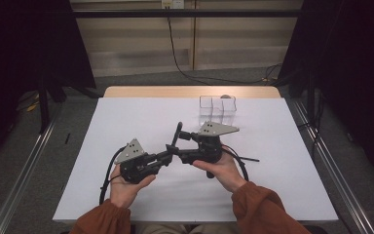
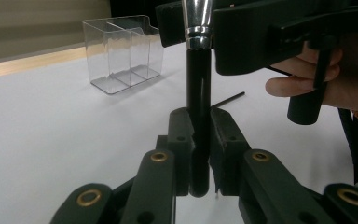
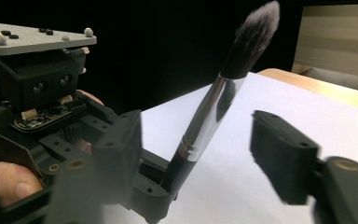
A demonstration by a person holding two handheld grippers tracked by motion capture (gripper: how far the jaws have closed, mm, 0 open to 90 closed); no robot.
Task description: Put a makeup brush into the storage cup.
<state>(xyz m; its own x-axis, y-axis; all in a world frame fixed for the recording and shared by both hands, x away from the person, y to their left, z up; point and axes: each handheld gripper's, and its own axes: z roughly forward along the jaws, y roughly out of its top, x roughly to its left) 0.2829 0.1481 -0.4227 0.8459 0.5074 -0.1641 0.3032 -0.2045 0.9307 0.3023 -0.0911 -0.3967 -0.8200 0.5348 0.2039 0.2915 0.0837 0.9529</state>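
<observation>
- Right now the left gripper (image 1: 168,155), low and left of centre in the high view, is pinching the black handle of a makeup brush (image 2: 198,116); its jaws are pressed tight on the handle's lower end in the left gripper view.
- Meanwhile the brush is standing tilted, bristles up toward the upper right of the right gripper view (image 3: 223,93), with its silver ferrule sitting between the right gripper's jaws.
- The right gripper (image 1: 179,136), just right of centre in the high view, is standing spread on either side of the ferrule, pads not touching it.
- Judging by this, a handover is under way: the right jaws should be centring on the ferrule or upper handle and closing squarely before the left lets go.
- Keeping the left hand motionless is helping; releasing early could be dropping the brush onto the white table (image 1: 126,122).
- A clear divided organiser (image 1: 217,108) is waiting at the upper centre, likely the destination.
</observation>
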